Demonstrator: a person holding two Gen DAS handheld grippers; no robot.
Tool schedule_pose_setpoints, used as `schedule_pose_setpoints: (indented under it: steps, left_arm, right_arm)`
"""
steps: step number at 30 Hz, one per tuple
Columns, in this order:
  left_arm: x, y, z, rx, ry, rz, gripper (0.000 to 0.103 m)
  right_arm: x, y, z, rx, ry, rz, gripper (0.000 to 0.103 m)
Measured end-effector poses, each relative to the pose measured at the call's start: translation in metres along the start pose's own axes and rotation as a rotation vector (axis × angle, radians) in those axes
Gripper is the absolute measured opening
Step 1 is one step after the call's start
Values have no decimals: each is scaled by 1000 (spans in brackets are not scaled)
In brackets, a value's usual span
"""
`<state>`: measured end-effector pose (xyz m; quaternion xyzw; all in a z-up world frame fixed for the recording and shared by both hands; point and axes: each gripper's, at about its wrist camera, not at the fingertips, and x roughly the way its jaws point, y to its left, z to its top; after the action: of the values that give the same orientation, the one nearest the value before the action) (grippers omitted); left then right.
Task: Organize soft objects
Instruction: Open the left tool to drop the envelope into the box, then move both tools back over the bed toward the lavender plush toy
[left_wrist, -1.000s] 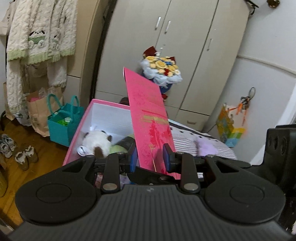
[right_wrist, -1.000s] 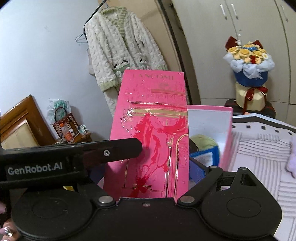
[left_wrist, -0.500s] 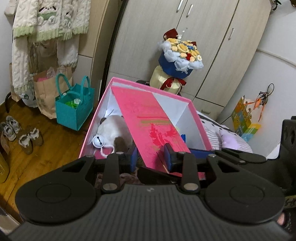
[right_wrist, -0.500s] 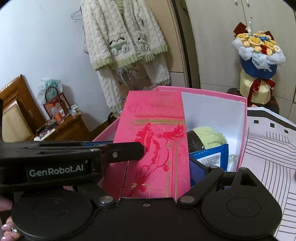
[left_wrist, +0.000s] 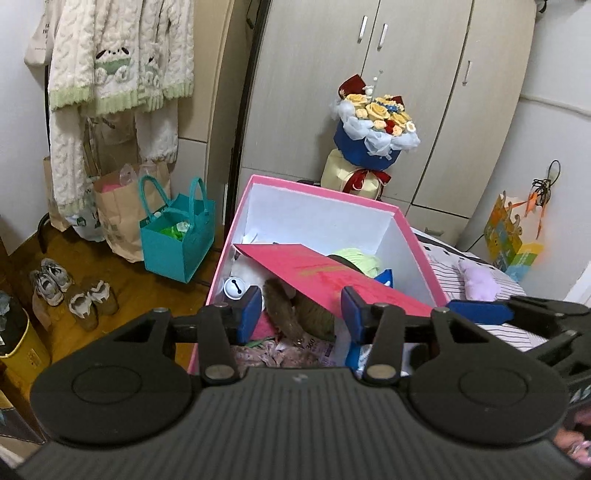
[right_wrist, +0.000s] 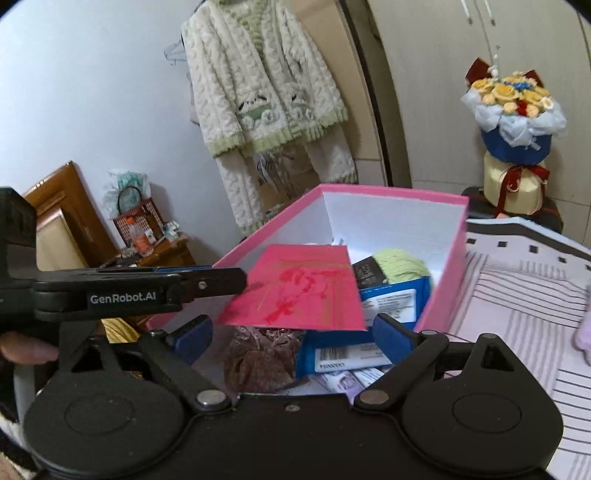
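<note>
A pink box (left_wrist: 317, 192) with white inner walls stands open at the bed's edge. A flat pink card with a red horse (left_wrist: 314, 267) lies tilted across what is inside: a white plush with a bell (left_wrist: 245, 267), a brown furry toy (left_wrist: 280, 314), a green yarn ball (left_wrist: 360, 256) and a blue packet (right_wrist: 391, 299). My left gripper (left_wrist: 301, 312) hovers over the box's near end. Its jaws are opening and its pads are off the card. My right gripper (right_wrist: 293, 336) stands open just short of the card (right_wrist: 303, 288), holding nothing.
A purple plush (left_wrist: 480, 284) lies on the striped bed to the right. A flower bouquet (left_wrist: 373, 125) stands behind the box before the wardrobe. A teal bag (left_wrist: 177, 240), a paper bag and shoes (left_wrist: 70, 291) sit on the wooden floor at left. A fluffy robe (right_wrist: 266, 99) hangs on the wall.
The pink card went from upright between the jaws to lying flat across the box's contents. The left jaws widened and let it go. Both grippers sank toward the box.
</note>
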<state>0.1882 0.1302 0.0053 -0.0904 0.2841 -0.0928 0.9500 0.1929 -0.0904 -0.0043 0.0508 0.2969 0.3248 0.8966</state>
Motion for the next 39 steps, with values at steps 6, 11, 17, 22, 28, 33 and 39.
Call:
schedule_pose_setpoints:
  steps: [6, 11, 17, 22, 28, 33, 39]
  left_arm:
    - [-27, -10, 0, 28, -32, -22, 46]
    - [-50, -28, -3, 75, -37, -90, 53]
    - [-66, -51, -8, 111, -34, -146, 55]
    - [-74, -72, -12, 151, -38, -174, 58]
    - [-75, -104, -14, 207, -37, -220, 62]
    - [-65, -139, -17, 251, -26, -277, 65]
    - [-28, -183, -20, 262, 7, -357, 67]
  right_arm:
    - [-42, -1, -6, -28, -41, -42, 96]
    - [-75, -2, -13, -54, -66, -93, 96]
    - [-116, -8, -24, -87, -119, -144, 96]
    - [-145, -13, -35, -113, -150, -193, 96]
    - [-175, -26, -47, -130, -179, -254, 96]
    - [-194, -45, -54, -130, -189, -288, 96]
    - [-199, -74, -57, -134, -188, -314, 96]
